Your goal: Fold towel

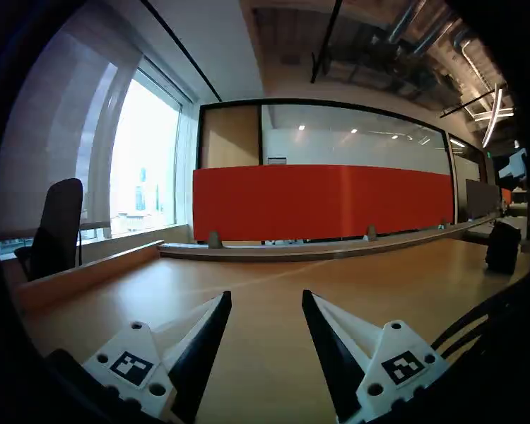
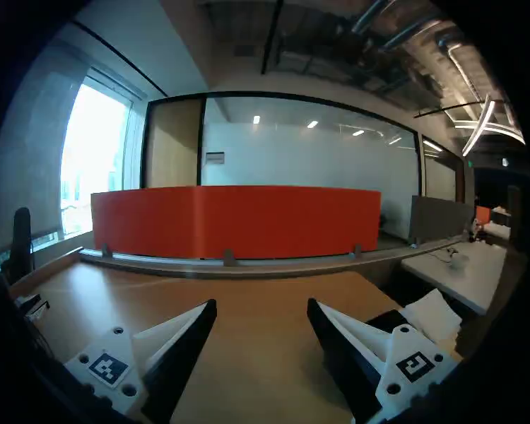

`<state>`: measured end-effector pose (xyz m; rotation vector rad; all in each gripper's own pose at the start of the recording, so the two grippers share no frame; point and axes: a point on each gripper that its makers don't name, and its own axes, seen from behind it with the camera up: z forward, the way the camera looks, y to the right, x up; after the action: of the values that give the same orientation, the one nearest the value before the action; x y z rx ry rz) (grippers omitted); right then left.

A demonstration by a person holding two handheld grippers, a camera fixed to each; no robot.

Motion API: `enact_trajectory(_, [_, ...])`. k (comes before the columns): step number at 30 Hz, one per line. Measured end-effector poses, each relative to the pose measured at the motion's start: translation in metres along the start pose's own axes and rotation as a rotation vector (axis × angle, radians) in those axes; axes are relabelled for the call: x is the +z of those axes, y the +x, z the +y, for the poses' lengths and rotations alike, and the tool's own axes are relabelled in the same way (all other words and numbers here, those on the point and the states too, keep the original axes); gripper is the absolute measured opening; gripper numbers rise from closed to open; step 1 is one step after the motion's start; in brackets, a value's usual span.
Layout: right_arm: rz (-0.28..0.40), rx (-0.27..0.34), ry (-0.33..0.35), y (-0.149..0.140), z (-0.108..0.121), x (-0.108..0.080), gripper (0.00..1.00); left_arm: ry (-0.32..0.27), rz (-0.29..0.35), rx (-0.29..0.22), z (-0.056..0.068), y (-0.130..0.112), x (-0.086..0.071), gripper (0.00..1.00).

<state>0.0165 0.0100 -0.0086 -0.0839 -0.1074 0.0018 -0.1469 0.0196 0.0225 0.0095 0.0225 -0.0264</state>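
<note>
Left gripper wide, empty, over wooden desk. Right gripper wide, empty. White cloth, likely towel, at desk's right edge, beyond right gripper's right finger; right gripper nearer. Long axis unclear.

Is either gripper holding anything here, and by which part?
Nothing is held. The left gripper and the right gripper both stand open above the wooden desk, and the gap between each pair of fingers shows just the desk surface.
</note>
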Motion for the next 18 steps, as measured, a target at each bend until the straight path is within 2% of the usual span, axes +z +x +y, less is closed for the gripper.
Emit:
enact_trajectory(11, [0.004, -0.019, 0.007, 0.005, -0.007, 0.001, 0.99, 0.006, -0.003, -0.007, -0.005, 0.000, -0.001, 0.73])
enact_trajectory(18, [0.031, -0.039, 0.007, 0.014, -0.005, 0.004, 0.99, 0.007, -0.003, -0.008, -0.004, 0.000, -0.001, 0.73])
